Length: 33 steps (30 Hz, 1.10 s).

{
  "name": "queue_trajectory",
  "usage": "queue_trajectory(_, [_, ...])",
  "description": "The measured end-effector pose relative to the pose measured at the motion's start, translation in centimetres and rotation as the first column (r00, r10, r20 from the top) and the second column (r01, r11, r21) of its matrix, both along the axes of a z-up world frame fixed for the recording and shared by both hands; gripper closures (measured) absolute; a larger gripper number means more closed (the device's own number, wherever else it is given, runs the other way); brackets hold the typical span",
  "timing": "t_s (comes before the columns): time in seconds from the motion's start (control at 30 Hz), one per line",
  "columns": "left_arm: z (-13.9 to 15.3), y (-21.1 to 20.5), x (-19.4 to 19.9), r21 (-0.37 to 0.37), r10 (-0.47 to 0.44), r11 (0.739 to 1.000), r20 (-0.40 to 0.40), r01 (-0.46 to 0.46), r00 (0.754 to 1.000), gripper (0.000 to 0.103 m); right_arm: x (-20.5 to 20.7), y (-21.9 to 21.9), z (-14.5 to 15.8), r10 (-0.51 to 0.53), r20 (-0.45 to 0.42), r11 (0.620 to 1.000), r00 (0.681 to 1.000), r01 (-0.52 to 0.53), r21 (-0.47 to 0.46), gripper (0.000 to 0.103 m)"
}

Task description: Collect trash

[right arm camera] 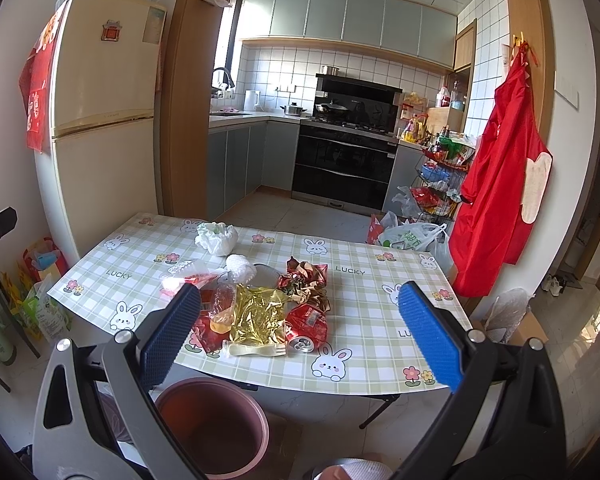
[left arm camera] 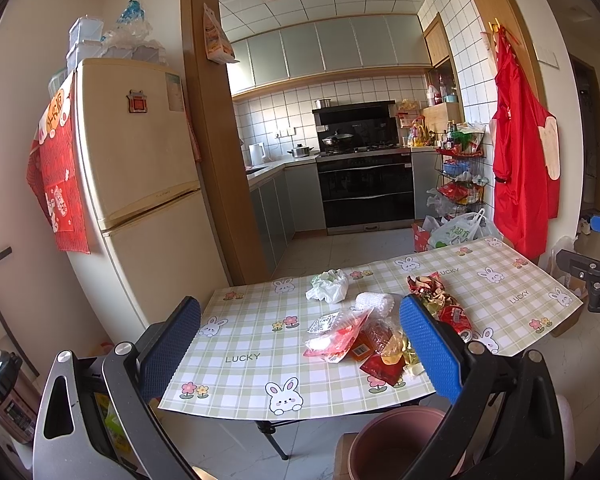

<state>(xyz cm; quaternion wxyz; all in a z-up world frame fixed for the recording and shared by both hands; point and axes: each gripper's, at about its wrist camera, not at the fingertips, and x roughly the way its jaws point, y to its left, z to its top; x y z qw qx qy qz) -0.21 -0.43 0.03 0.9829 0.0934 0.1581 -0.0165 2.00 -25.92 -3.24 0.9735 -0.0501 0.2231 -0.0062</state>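
Note:
A heap of trash lies on the table (right arm camera: 364, 364) with the rabbit-print cloth: a gold foil wrapper (right arm camera: 258, 320), a crushed red can (right arm camera: 308, 330), crumpled red-gold wrappers (right arm camera: 308, 280), a clear plastic bottle (right arm camera: 224, 300), a white mesh sleeve (right arm camera: 240, 266) and a white plastic bag (right arm camera: 216, 238). The same heap (left arm camera: 364, 336) and white bag (left arm camera: 327, 286) show in the left wrist view. A pink bin (right arm camera: 212, 426) stands on the floor below the table's near edge. My right gripper (right arm camera: 300, 330) hangs open above that edge. My left gripper (left arm camera: 300, 344) is open too, nothing held.
A cream fridge (left arm camera: 140, 184) stands left of the table. A red apron (right arm camera: 496, 184) hangs on the wall at the right, with a wire rack (right arm camera: 440, 176) and plastic bags (right arm camera: 412, 240) on the floor. The kitchen with a stove (right arm camera: 348, 156) lies behind. The pink bin (left arm camera: 392, 440) sits at bottom right.

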Motion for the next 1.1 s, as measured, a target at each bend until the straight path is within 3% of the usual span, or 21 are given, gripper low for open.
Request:
queue_trajectory(0.93, [-0.3, 0.3, 0.1, -0.009, -0.002, 1.0, -0.008, 0.002, 1.0, 0.005, 0.1, -0.5, -0.7, 0.006, -0.019, 1.0, 1.0, -0.006, 0.005, 0.005])
queue_trajectory(1.1, [-0.8, 0.9, 0.5, -0.057, -0.016, 0.998, -0.028, 0.014, 0.999, 0.005, 0.5, -0.4, -1.1, 0.011, -0.03, 1.0, 0.999, -0.011, 0.006, 0.005])
